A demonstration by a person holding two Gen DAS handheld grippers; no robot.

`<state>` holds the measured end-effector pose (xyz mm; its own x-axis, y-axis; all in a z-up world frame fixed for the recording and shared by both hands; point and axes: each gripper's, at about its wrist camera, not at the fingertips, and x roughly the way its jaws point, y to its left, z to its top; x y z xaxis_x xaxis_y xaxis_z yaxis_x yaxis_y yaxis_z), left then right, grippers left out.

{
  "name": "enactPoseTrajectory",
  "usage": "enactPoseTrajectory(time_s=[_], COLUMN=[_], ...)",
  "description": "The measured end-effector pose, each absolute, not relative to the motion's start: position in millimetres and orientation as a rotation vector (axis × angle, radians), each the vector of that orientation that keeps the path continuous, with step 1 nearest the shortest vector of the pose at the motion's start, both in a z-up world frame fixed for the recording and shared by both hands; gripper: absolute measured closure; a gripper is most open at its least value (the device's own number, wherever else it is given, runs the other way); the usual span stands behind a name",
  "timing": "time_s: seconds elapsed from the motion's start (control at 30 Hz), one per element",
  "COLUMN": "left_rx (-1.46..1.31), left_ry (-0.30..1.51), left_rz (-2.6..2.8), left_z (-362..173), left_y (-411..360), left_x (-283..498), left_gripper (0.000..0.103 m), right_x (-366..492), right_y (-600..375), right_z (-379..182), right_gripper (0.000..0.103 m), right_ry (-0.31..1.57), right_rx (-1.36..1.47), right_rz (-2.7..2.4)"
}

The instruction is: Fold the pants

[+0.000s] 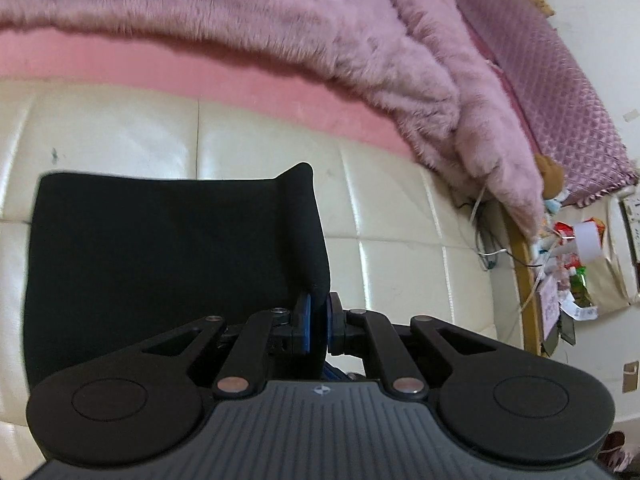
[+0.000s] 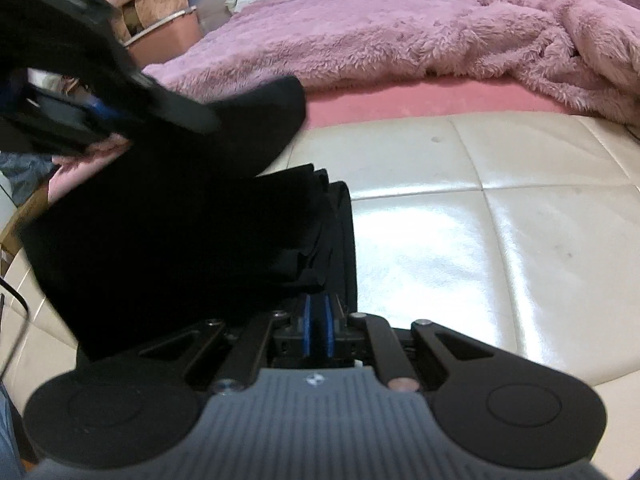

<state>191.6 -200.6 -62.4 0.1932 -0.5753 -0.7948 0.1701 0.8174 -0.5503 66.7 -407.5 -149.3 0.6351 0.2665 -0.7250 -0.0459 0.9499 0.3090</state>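
1. The left gripper point(image 1: 319, 326), nearest the lens, pinches a thick edge of the black pants point(image 1: 172, 248); the cloth spreads ahead and to its left.
2. To its right lies bare cream cushion point(image 1: 408, 216), open as far as the pink fur blanket point(image 1: 280, 28).
3. The right gripper point(image 2: 319, 330) is clamped on the pants' stacked folds point(image 2: 320, 216), the bulk lying to its left.
4. Its right side is clear cushion.

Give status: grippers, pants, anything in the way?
Left gripper shut on pants. Right gripper shut on pants too. Pants partly folded, lifted over cream cushion. Cushion bare ahead; pink blanket behind it.
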Motion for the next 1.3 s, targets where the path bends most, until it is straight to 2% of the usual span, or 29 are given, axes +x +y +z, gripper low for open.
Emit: enactPoseTrajectory(time_s=[0.17, 0.33, 0.57, 0.6, 0.63, 0.67, 0.8, 0.93, 1.0, 1.03, 1.1, 1.23, 1.3], left_rx=[-0.378, -0.457, -0.423, -0.39, -0.367, -0.351, -0.425, -0.505, -0.522, -0.522, -0.498, -0.417, -0.4], left_ry=[1.333, 1.379, 1.23, 1.193, 1.166, 1.14, 1.131, 1.149, 1.161, 1.173, 1.18, 1.19, 1.206], left_rz=[-0.543, -0.577, -0.59, -0.578, -0.56, -0.534, -0.424, -0.373, -0.374, -0.377, -0.384, -0.342, -0.33], left_z=[-90, -102, -68, -63, -60, -59, -72, -93, -103, -109, -116, -128, -135], left_y=[-217, -213, -163, -148, -137, -123, -62, -27, -23, -22, -24, -28, -29], left_x=[200, 202, 188, 183, 181, 178, 164, 150, 146, 144, 138, 134, 133], left_gripper=[0.096, 0.088, 0.087, 0.087, 0.087, 0.087, 0.087, 0.087, 0.087, 0.087, 0.087, 0.086, 0.078], right_x=[64, 53, 41, 37, 34, 31, 25, 30, 34, 36, 41, 51, 57], right_y=[-409, -415, -437, -443, -448, -452, -458, -449, -444, -441, -433, -418, -414], right_z=[-152, -147, -137, -134, -133, -132, -134, -143, -150, -153, -153, -156, -163], right_gripper=[0.099, 0.099, 0.098, 0.093, 0.083, 0.08, 0.079, 0.072, 0.072, 0.076, 0.092, 0.092, 0.09], right_ry=[0.854, 0.852, 0.838, 0.828, 0.822, 0.819, 0.85, 0.906, 0.93, 0.946, 0.964, 1.017, 1.05], right_rx=[0.278, 0.3, 0.399, 0.436, 0.47, 0.495, 0.555, 0.605, 0.625, 0.621, 0.578, 0.455, 0.418], right_rz=[0.166, 0.138, 0.101, 0.105, 0.107, 0.111, 0.122, 0.147, 0.151, 0.143, 0.133, 0.097, 0.086])
